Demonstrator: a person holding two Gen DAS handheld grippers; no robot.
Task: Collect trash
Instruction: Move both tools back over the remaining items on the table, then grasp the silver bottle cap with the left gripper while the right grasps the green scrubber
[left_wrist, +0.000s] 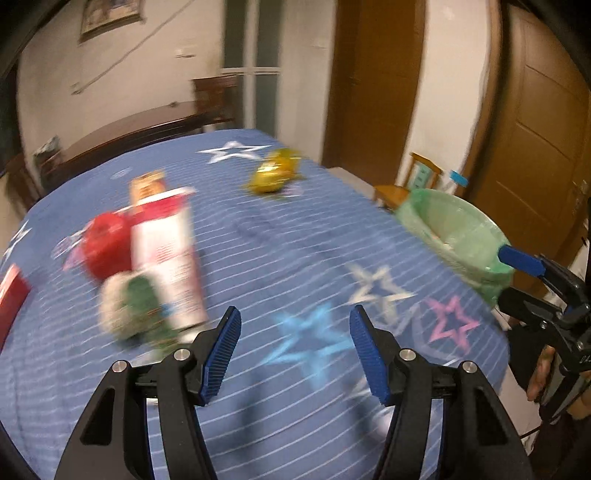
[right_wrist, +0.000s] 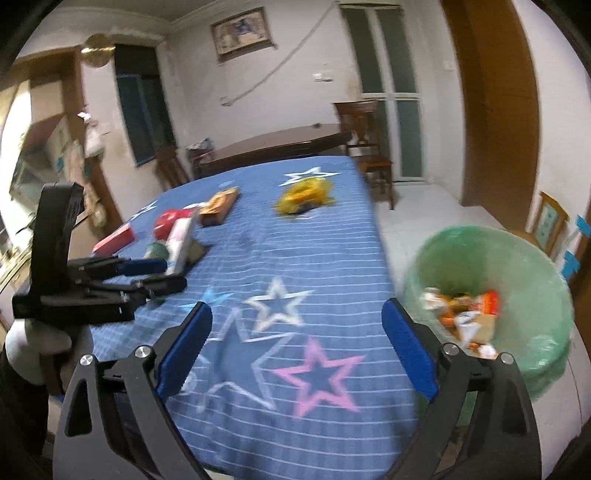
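both grippers wide and holding nothing over the star-print cloth

the blue striped cloth (right_wrist: 295, 258) with printed stars covers the whole surface and carries all the loose trash. off its right edge, lower than the surface, stands the bin (right_wrist: 487, 266), lined with a green bag; wrappers and scraps of orange and white paper (right_wrist: 465, 314) lie in its bottom. in the left wrist view the same bin (left_wrist: 454, 236) sits just past the right edge of the cloth.

the right gripper (right_wrist: 295, 347) hangs over the near right part of the cloth, its jaws spread wide with nothing between them. the left gripper (left_wrist: 293, 354) is over the near middle of the cloth, jaws also well apart and bare; from the right wrist view it reaches in from the near left edge (right_wrist: 147, 273).

toward the left edge lies a cluster of trash: a tall white and red carton (left_wrist: 166, 258), tilted, with a red round thing (left_wrist: 105, 247) touching its left side and a green and white crumpled wrapper (left_wrist: 129, 306) against its near end. a brown flat packet (right_wrist: 218, 205) lies just beyond the carton. a red box (right_wrist: 114, 238) sits at the left edge itself.

apart from these, near the far right corner, a yellow crumpled wrapper (left_wrist: 273, 173) lies by a white star. motion blur hides finer detail.
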